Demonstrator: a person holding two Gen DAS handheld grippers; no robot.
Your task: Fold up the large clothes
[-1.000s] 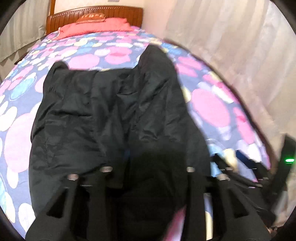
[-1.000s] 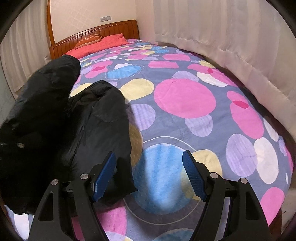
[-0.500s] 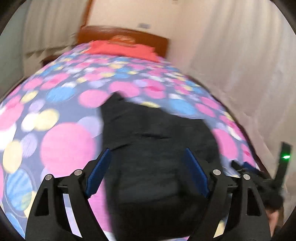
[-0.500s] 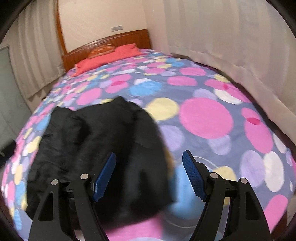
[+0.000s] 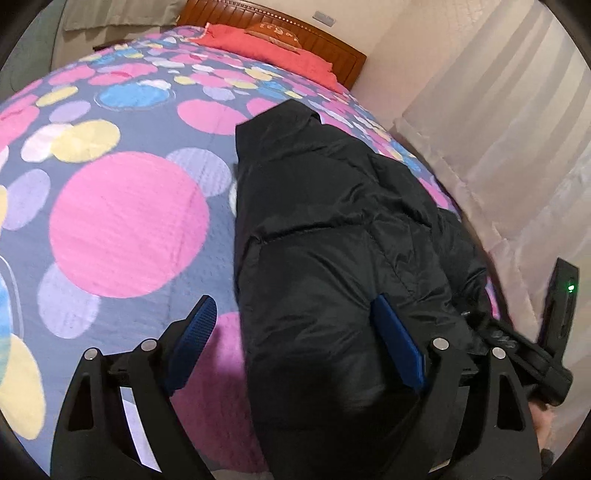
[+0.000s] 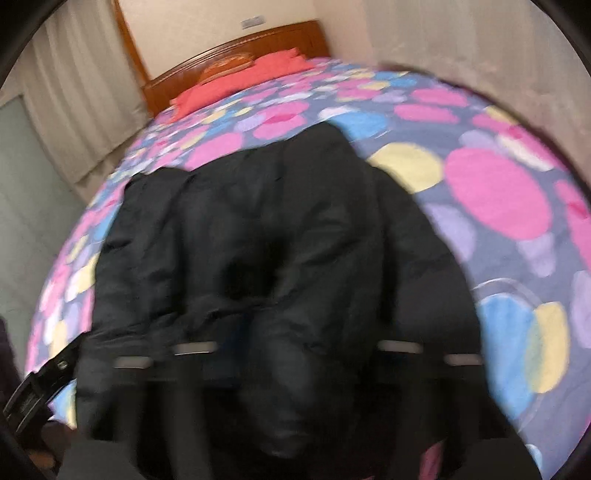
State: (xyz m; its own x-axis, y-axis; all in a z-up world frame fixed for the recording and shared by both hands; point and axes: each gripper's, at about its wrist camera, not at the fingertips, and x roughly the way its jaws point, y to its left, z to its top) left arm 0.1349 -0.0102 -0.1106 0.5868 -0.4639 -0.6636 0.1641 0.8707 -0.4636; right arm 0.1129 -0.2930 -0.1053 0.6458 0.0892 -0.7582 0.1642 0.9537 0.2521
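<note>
A black puffy jacket (image 5: 332,229) lies folded lengthwise on the spotted bedspread (image 5: 125,221), near the bed's right side. My left gripper (image 5: 295,325) hovers over its near left edge. Its jaws are still opening, the blue pads (image 5: 195,343) touch nothing, and the right pad is above the fabric. In the blurred right wrist view the jacket (image 6: 258,229) fills the middle. My right gripper (image 6: 295,332) is over its near end, jaws closing on a fold that bulges between them. The right gripper (image 5: 532,354) also shows at the jacket's right edge, green light on.
A red pillow (image 5: 266,40) and a wooden headboard (image 5: 317,33) are at the far end of the bed. Pale curtains (image 5: 498,147) hang close along the right side. Open bedspread lies left of the jacket. A dark strap or buckle (image 6: 33,391) shows at the lower left.
My left gripper let go of the jacket, opened wide and swung left and lower. The jacket now lies narrower. My right gripper moved left onto the jacket and its fingers drew together.
</note>
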